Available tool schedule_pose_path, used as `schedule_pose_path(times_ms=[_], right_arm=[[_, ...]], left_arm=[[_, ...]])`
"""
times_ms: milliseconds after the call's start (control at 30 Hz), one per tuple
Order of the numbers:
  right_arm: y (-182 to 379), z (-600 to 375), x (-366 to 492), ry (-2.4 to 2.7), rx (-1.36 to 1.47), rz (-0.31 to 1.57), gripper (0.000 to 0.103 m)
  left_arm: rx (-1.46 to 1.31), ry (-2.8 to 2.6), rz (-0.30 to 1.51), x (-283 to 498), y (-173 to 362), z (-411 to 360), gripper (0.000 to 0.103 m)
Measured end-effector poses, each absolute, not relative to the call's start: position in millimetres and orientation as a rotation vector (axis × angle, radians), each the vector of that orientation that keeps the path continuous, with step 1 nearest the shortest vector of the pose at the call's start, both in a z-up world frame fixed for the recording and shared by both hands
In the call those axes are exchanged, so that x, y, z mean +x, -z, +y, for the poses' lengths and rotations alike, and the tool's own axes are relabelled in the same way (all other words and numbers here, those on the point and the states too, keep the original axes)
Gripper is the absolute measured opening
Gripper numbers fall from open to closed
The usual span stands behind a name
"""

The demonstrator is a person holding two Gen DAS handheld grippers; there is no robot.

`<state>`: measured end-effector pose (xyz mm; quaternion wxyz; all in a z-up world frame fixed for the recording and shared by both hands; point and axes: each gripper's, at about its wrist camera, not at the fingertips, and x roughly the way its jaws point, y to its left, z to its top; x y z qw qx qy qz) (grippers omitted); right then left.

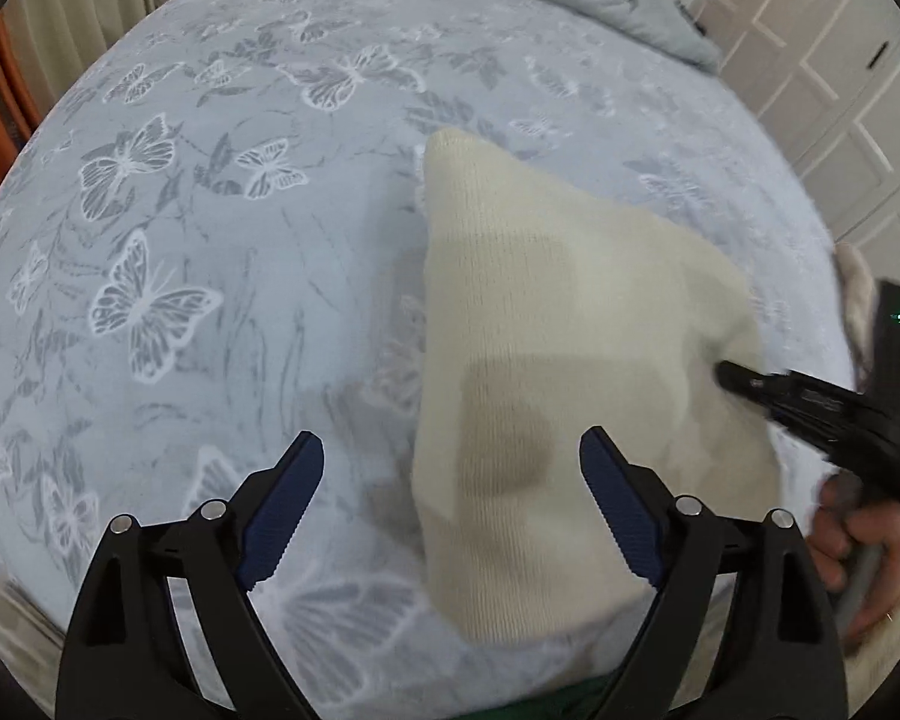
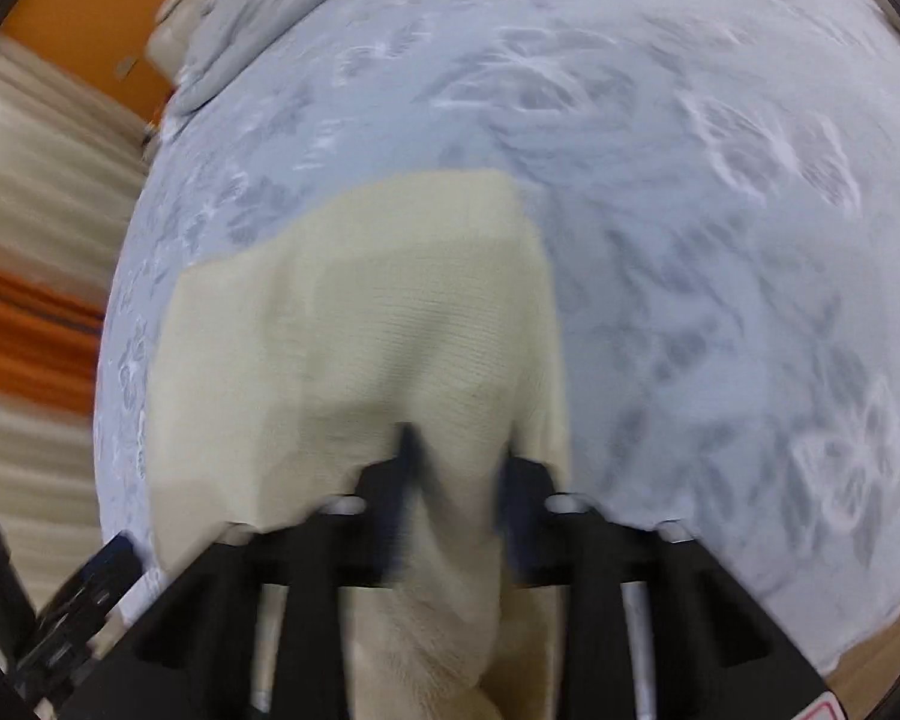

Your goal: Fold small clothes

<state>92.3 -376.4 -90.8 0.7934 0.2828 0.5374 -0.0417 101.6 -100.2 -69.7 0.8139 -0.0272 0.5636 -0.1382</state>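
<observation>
Cream knit garment [image 1: 546, 324], one, on butterfly bedsheet [image 1: 210, 252], right gripper [image 2: 456, 456] pinching it, left gripper [image 1: 450, 462] spread, empty.

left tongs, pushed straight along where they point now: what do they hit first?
Most likely the cream knitted garment lying on the pale blue butterfly-print bedspread. The left tongs stand open and empty, angled down, with the garment's left edge between their fingers. Height above the cloth is unclear.

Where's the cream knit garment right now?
The cream knit garment lies on the butterfly-print bedsheet, right of centre in the left wrist view, with a fold between the right gripper fingers.
</observation>
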Motion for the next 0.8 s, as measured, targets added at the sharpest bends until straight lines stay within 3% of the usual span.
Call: schedule_pose_path(times_ms=[100, 167, 300, 333, 533, 633, 800], right_arm=[[30.6, -368.7, 81.3, -0.003, 0.586, 0.961, 0.013], [19.4, -369.6, 77.4, 0.001, 0.546, 0.91, 0.013], [116.2, -382.9, 91.6, 0.115, 0.547, 1.18, 0.02], [118.8, -387.6, 84.7, 0.116, 0.595, 1.127, 0.021], [29.7, -370.2, 45.5, 0.062, 0.605, 0.937, 0.017], [19.0, -329.4, 50.4, -0.042, 0.549, 0.968, 0.016], [97.9, -245.0, 80.6, -0.174, 0.372, 1.173, 0.012]], left_arm=[[-0.1, 0.31, 1.157, 105.6, 56.7, -101.8, 0.085], [-0.06, 0.312, 1.128, 105.5, 53.5, -106.9, 0.085], [-0.007, 0.309, 1.21, 110.2, 81.9, -118.2, 0.087], [-0.016, 0.315, 1.218, 110.3, 86.7, -117.9, 0.087], [-0.106, 0.313, 1.203, 101.6, 79.0, -96.9, 0.086], [-0.09, 0.291, 1.185, 90.2, 74.9, -86.8, 0.086], [-0.095, 0.236, 1.217, 75.2, 81.4, -57.7, 0.086]])
